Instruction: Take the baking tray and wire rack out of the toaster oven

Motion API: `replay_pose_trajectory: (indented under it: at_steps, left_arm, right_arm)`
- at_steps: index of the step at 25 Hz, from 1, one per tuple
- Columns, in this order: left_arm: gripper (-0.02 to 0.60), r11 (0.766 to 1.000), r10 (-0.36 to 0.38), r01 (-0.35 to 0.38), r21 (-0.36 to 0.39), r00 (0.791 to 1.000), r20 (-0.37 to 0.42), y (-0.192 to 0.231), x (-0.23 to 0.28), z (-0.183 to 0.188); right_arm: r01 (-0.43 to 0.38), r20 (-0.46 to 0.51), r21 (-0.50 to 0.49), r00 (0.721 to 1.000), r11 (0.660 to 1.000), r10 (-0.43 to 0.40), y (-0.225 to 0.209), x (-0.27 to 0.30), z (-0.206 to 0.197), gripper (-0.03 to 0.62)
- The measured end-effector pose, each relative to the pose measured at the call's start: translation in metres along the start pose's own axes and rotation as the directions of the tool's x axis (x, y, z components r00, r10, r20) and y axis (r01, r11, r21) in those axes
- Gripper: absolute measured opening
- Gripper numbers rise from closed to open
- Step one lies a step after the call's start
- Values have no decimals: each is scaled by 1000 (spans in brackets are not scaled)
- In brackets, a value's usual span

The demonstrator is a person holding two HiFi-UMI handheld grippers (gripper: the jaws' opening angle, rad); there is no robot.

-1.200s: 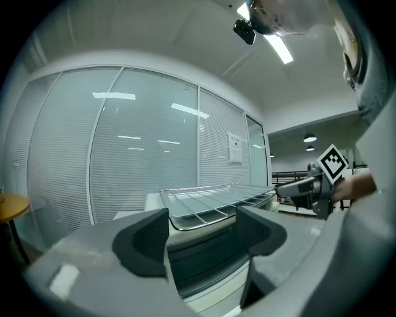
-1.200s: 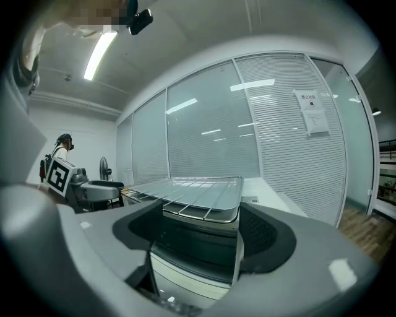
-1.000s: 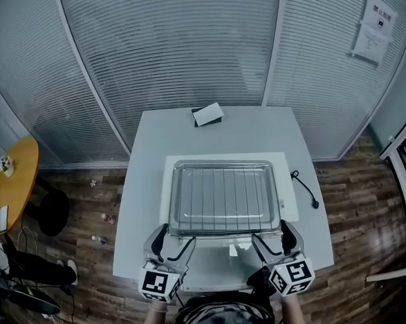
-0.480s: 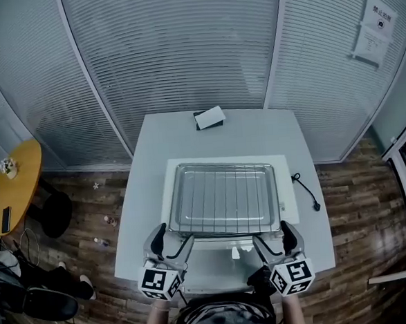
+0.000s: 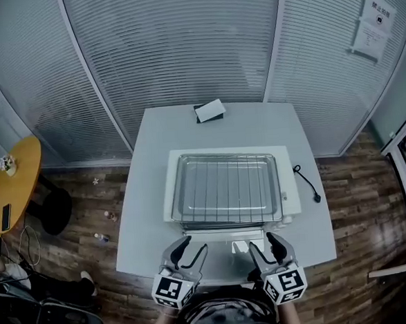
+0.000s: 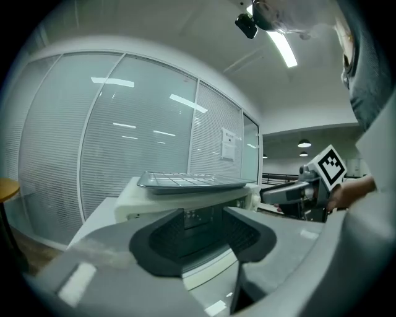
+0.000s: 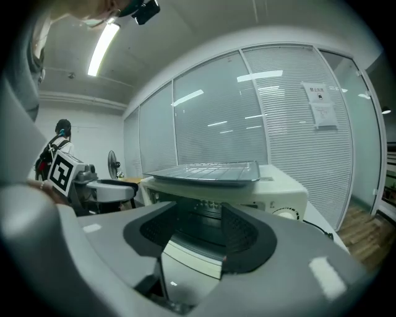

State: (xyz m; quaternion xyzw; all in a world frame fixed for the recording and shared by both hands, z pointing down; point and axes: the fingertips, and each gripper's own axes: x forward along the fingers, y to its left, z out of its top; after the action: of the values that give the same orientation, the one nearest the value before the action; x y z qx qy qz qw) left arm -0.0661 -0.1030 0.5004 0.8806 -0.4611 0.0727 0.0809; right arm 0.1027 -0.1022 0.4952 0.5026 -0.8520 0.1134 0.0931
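The metal baking tray (image 5: pixel 226 189), with the wire rack lying in it, rests on top of the white toaster oven (image 5: pixel 289 199). The oven's door (image 5: pixel 223 255) hangs open toward me. My left gripper (image 5: pixel 188 250) and right gripper (image 5: pixel 264 246) hover over the door, a little short of the tray's front edge. Their jaws have just been closing but still stand apart, with nothing between them. In the left gripper view the tray (image 6: pixel 192 181) sits above the dark oven mouth, with the right gripper (image 6: pixel 297 192) beside it. The right gripper view shows the tray (image 7: pixel 207 172) likewise.
A small white-and-black box (image 5: pixel 208 112) lies at the table's far edge. A black power cord (image 5: pixel 305 182) trails to the oven's right. Ribbed glass partitions stand behind the table. A yellow round table (image 5: pixel 14 181) is at the left.
Both grippers have drawn back from the tray's front corners toward me and sunk a little. Their jaws stand narrower than before. The tray has stayed on top of the oven.
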Motion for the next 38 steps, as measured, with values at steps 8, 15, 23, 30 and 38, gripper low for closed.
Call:
replay_pose_trajectory:
  at_steps: [8,15,23,30,38]
  left_arm:
    - [3,996,-85,85,-28,996,3,-34,-6,-1]
    - [3,994,-109,109,5,991,74,-51,-23,31]
    - [3,998,-67,67,6,982,179,-63,-60,74]
    - [3,999,-35,34,5,985,169,-73,-89,69]
    - [3,1000,-21,20,6,987,158,-84,-108,58]
  right_arm:
    - [-64,-18,-56,998,996,63,47,3,-8,7]
    - [-151,53,-130,986,980,159,98,0,21,2]
    - [-213,196,-151,951,965,241,144,-23,70,0]
    - [-230,190,-163,947,959,260,164,-45,62,0]
    - [-236,189,-163,946,958,265,174,-63,54,0]
